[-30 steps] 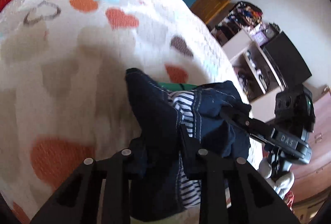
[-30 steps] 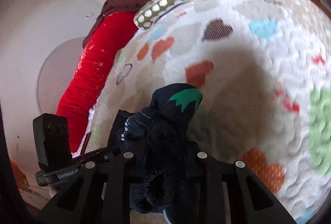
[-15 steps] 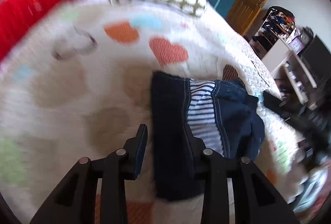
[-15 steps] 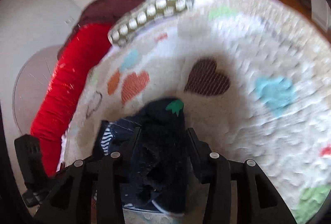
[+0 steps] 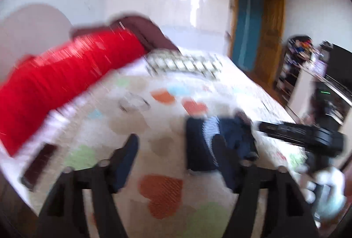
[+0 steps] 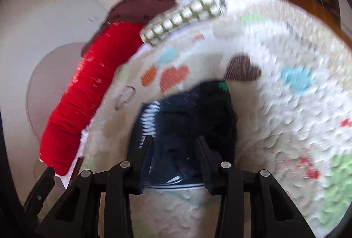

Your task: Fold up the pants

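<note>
The dark navy pants (image 5: 199, 145) with a striped lining lie folded in a small bundle on the heart-patterned bedspread (image 5: 160, 185). In the right wrist view the pants (image 6: 187, 119) lie just ahead of my fingers. My left gripper (image 5: 176, 150) is open and empty, raised above the bed to the left of the pants. My right gripper (image 6: 173, 145) is open over the near edge of the bundle, holding nothing. The right gripper also shows in the left wrist view (image 5: 301, 134), at the right. Both views are motion-blurred.
A red bolster (image 5: 61, 79) and a brown pillow (image 5: 143, 31) lie at the head of the bed, with a dotted green pillow (image 5: 184, 64) beside them. A dark flat object (image 5: 39, 165) lies at the left bed edge. Shelves (image 5: 294, 66) and a door (image 5: 257, 33) stand at the right.
Both grippers have opened and let go of the pants, which now lie on the bed. Both grippers have pulled back and risen; the left has swung left.
</note>
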Tool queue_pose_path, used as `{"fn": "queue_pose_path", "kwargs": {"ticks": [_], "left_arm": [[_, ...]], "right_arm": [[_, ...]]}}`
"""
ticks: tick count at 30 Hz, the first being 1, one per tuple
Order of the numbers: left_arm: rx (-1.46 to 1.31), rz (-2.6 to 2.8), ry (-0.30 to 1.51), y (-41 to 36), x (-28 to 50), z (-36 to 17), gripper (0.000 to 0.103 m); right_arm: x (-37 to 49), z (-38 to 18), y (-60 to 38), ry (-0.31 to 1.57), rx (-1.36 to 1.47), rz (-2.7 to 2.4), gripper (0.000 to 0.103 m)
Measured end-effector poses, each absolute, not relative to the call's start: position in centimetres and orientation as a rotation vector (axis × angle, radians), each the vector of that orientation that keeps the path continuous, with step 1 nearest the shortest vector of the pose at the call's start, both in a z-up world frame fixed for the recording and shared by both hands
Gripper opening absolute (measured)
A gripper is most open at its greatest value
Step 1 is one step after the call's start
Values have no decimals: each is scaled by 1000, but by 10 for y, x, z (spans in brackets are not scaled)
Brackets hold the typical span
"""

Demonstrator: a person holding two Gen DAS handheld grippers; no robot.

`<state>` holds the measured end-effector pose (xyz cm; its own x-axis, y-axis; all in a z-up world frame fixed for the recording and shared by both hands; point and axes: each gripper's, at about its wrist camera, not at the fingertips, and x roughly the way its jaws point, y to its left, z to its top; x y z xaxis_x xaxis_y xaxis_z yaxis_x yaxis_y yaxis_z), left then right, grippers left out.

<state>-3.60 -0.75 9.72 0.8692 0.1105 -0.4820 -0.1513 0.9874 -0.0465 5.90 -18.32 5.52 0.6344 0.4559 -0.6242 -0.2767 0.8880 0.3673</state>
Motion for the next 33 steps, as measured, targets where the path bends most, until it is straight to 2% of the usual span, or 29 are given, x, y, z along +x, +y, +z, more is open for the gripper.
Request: {"fn": "queue_pose_path", "kwargs": {"ticks": [1,2,3,4,5,6,8,11,13,17,21,27,33], "left_arm": [[-68,184,437,-9,-50,108,85],[-56,218,386,-12,-62,116,92],[-45,248,333,-16,-74,125,95],[-36,265,295,-18,-84,131,101],[-26,280,261,-22,-93,137,103],[-12,294,228,-28,-102,142,103],[29,312,195,-41,-116,148,103],[59,239,266,-55,-124,145,103],[39,164,340,-61,-124,131,103],[45,125,471,-68,-107,91,103],[24,105,615,-68,-84,59,103],[-4,103,676,-59,-73,42,103],[-32,104,730,-53,-66,33,103]], "right_arm": [[42,68,-184,721,208,403,46],[21,82,-186,658,168,373,53],[-7,94,-190,583,137,334,66],[-27,99,-195,531,127,307,75],[-48,102,-200,475,129,274,90],[-63,102,-204,432,138,246,98],[-84,97,-217,382,175,188,99],[-78,78,-240,538,307,140,99],[-81,69,-249,575,366,121,98],[-97,63,-232,507,162,9,98],[-94,49,-217,575,68,24,98],[-74,9,-197,705,-4,57,98],[-66,-5,-192,742,-29,51,98]]}}
